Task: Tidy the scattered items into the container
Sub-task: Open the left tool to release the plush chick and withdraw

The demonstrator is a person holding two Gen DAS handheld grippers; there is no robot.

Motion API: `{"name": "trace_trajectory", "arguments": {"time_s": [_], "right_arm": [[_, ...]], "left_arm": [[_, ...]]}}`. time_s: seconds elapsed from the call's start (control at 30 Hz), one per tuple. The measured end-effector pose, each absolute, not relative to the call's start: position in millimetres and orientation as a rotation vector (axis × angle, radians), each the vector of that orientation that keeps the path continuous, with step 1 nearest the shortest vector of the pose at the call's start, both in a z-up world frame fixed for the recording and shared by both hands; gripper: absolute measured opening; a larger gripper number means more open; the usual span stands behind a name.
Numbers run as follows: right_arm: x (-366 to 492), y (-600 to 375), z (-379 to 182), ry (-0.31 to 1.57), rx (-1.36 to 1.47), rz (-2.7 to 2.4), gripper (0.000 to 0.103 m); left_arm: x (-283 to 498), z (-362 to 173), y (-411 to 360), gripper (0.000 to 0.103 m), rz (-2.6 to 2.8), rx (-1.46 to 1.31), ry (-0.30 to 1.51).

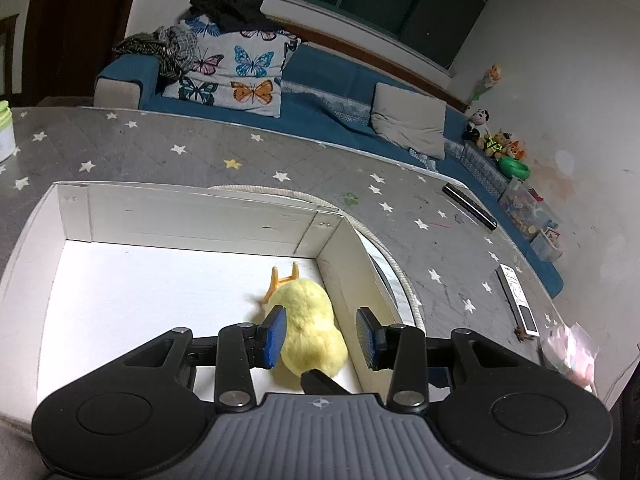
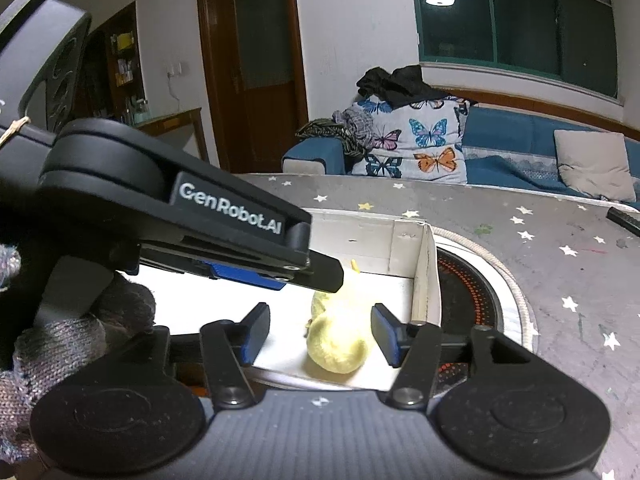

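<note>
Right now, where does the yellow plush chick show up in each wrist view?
Left wrist: yellow plush chick lies in the white box's right corner, between the open hand-held gripper fingers.
Right wrist: bottom centre, inside the same box by its right wall.
Shared landmark: butterfly cushion.

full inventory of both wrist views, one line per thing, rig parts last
box: 1, white, on the starred table, open top
plush chick: 1, yellow with orange feet, inside the box by its right wall
table cover: 1, grey with stars
round mat: 1, dark with orange dots and a white rope rim, partly under the box
remotes: 2, one black, one white, right side of the table
jar: 1, white with a green lid, left edge of the table
butterfly pillow: 1, on the blue sofa
grey cushion: 1, on the sofa
left gripper: open, over the chick
right gripper: open, facing the chick
gloved hand: 1, grey knit, holding the left gripper
</note>
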State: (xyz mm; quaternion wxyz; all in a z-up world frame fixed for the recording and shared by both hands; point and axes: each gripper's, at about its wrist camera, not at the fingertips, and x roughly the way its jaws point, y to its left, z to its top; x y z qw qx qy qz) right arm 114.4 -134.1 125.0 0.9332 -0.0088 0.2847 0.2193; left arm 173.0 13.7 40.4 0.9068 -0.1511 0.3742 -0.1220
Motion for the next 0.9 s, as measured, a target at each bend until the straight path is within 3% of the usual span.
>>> {"name": "trace_trajectory", "arguments": {"time_s": [0.13,0.63,0.9], "right_arm": [[103,-139,128,0.567,-0.006,0.448,0.059],[40,-150,118,0.543,-0.006,0.475,0.082],[22,-151,102,0.584,-0.024,0.475,0.082]], "left_arm": [[154,43,12,0.041,-0.252,-0.29,0.758],[90,34,11,0.041,-0.206,-0.238,0.725],[77,23,7,0.041,-0.221,-0.24,0.746]]}}
